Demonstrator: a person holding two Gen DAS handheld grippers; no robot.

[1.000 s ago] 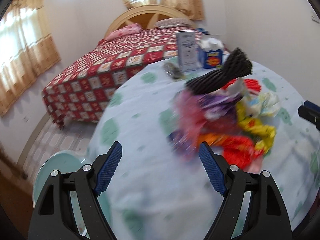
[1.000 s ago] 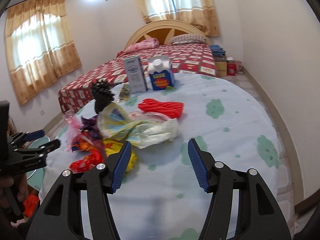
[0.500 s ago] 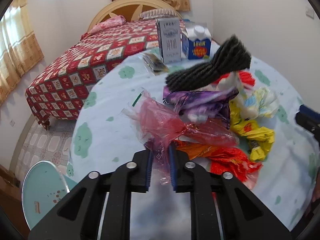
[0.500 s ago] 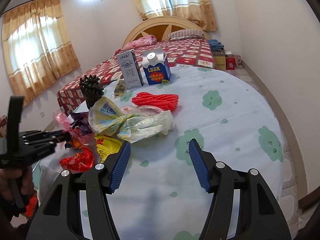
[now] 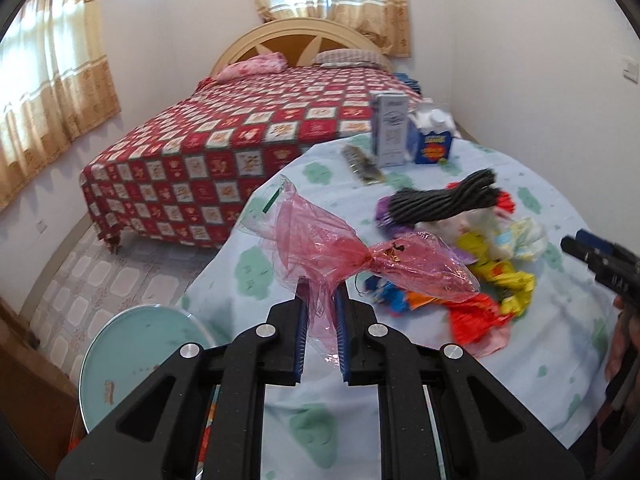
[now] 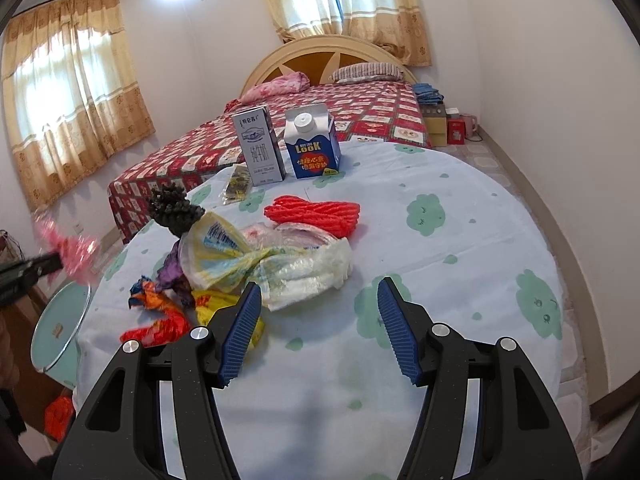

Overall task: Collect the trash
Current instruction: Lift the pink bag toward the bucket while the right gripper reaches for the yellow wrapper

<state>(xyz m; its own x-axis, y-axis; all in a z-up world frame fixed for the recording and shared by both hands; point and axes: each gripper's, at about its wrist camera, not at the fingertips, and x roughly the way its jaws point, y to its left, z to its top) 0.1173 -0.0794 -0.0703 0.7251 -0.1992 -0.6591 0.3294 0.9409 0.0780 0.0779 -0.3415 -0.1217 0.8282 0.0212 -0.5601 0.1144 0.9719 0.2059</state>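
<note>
My left gripper (image 5: 320, 284) is shut on a crumpled pink plastic wrapper (image 5: 324, 248), which hangs lifted off the table to the left of the trash pile (image 5: 492, 280). The right wrist view shows the same wrapper (image 6: 70, 248) beyond the table's left edge. The pile (image 6: 224, 264) holds yellow, orange, purple and clear wrappers, a black foam net (image 6: 174, 210) and a red foam net (image 6: 316, 214). My right gripper (image 6: 318, 296) stands open above the cloth just in front of the pile, nothing between its fingers.
A round table (image 6: 460, 272) carries a pale blue cloth with green patches. A grey carton (image 6: 258, 146), a blue milk carton (image 6: 312, 148) and a small dark packet (image 6: 238, 182) stand at its far side. A teal round lid (image 5: 140, 356) sits low on the left. A bed (image 5: 240, 140) lies behind.
My left gripper went from open to shut on the pink wrapper, then pulled it up and left, away from the pile. The right gripper has hardly moved.
</note>
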